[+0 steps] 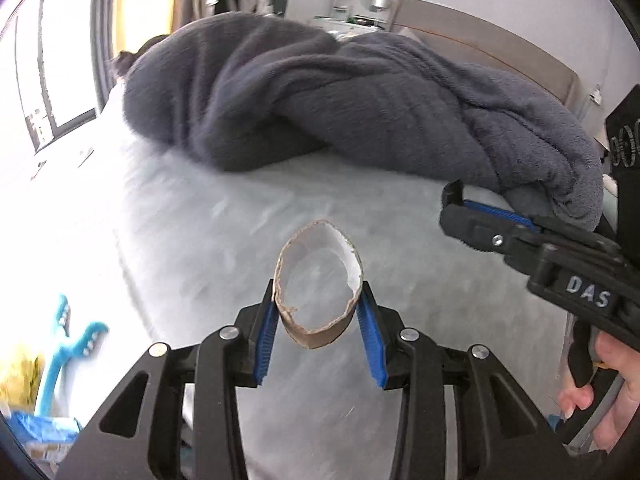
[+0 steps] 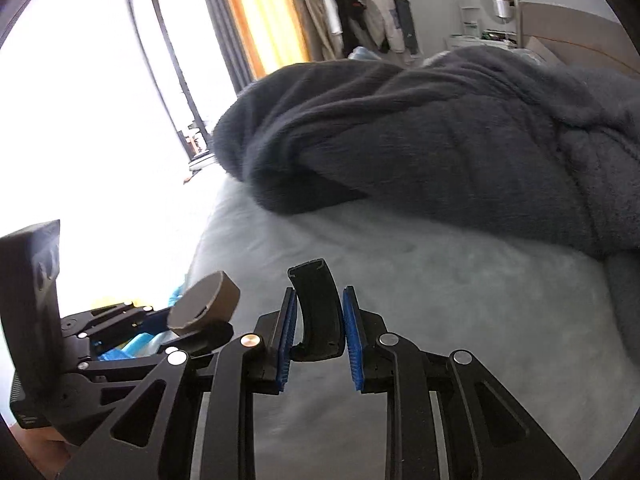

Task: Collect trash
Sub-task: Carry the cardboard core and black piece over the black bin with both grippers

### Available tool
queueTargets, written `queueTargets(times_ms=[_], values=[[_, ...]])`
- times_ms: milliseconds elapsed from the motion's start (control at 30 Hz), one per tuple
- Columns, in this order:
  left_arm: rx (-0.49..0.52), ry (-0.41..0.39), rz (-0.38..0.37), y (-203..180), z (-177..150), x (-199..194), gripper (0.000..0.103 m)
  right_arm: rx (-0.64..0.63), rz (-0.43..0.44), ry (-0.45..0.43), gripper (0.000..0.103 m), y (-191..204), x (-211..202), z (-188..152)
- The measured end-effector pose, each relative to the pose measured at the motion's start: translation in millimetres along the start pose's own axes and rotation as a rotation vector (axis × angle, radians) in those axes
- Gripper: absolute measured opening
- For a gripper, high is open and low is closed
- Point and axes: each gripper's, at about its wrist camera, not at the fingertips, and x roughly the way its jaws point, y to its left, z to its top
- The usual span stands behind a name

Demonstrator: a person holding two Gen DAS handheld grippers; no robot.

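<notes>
My left gripper [image 1: 318,312] is shut on a squashed brown cardboard tube [image 1: 318,280], its open end facing the camera, held above the pale grey bed sheet [image 1: 224,216]. In the right wrist view the same tube [image 2: 206,306] shows at lower left in the left gripper [image 2: 192,332]. My right gripper [image 2: 318,320] is shut on a curved black plastic strip [image 2: 316,312] that stands up between the blue pads [image 2: 350,340]. In the left wrist view the right gripper [image 1: 460,216] reaches in from the right, held by a hand [image 1: 608,396].
A bulky dark grey fleece blanket [image 1: 360,100] is heaped across the far half of the bed. Bright windows [image 2: 100,100] and a yellow curtain [image 2: 264,12] lie left. Blue and yellow items [image 1: 60,344] sit low beside the bed. A clothes rack [image 2: 360,4] and a headboard [image 1: 500,48] stand behind.
</notes>
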Motion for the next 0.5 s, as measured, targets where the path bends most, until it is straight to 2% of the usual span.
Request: queueTargets(times_ms=[333,500], values=[[-0.055,0.035,0.073,51,-44,-36,0.041,-0.106,0.045,0.009,0.023,69,1,-14],[-0.13,0.069,0.107,84,-62,-43,0.041,-0.14,0.094,0.026,0.023,107,9,-18]])
